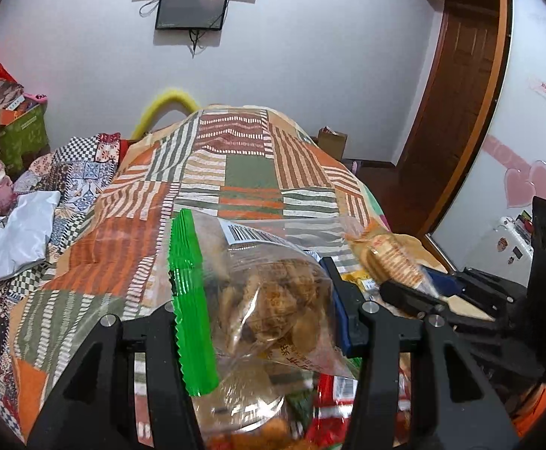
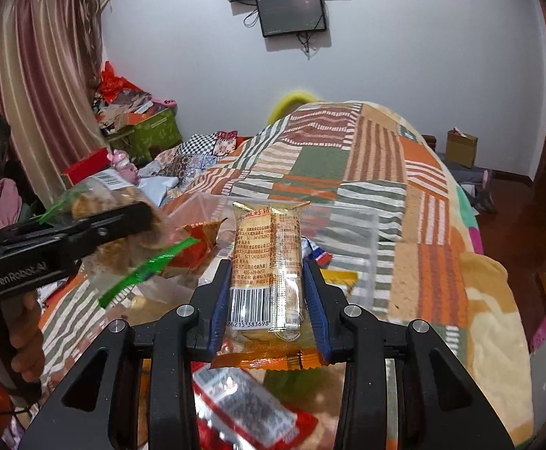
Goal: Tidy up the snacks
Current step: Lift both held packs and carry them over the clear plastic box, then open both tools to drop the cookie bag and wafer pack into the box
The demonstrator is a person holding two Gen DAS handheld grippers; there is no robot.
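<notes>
Left wrist view: the left gripper (image 1: 258,300) is clamped on a clear bag (image 1: 269,300) of brown snacks with a green sealed edge (image 1: 190,300), held up above the bed (image 1: 235,172). The bag fills the gap between the fingers, its barcode label at the top. Below it, blurred, lie red packets (image 1: 332,408) and other wrappers. To the right, the right gripper (image 1: 411,292) shows from the side, closed on a biscuit pack (image 1: 389,258) that sticks out toward the bag without clearly touching it.

In the right wrist view, the right gripper (image 2: 269,292) grips the biscuit pack (image 2: 269,277) by its long sides between blue pads (image 2: 316,300). The pack stands upright, barcode facing the camera, its crimped orange end hanging below the fingers. Behind it sits a clear plastic bin (image 2: 351,240) on the bed (image 2: 422,202); a few packets lie inside, including an orange-red one (image 2: 198,243) near its left side. Under the gripper lies a red packet (image 2: 250,412), blurred. At left, the left gripper (image 2: 123,225) holds the clear bag (image 2: 123,236) off the bed, beside the bin's left edge, a hand (image 2: 25,337) wrapped round its handle.

The bed is covered with a patchwork quilt in orange, green and cream. A screen (image 2: 291,13) hangs on the far wall, and a green box (image 2: 153,131) piled with clutter stands by the curtain (image 2: 36,86).
</notes>
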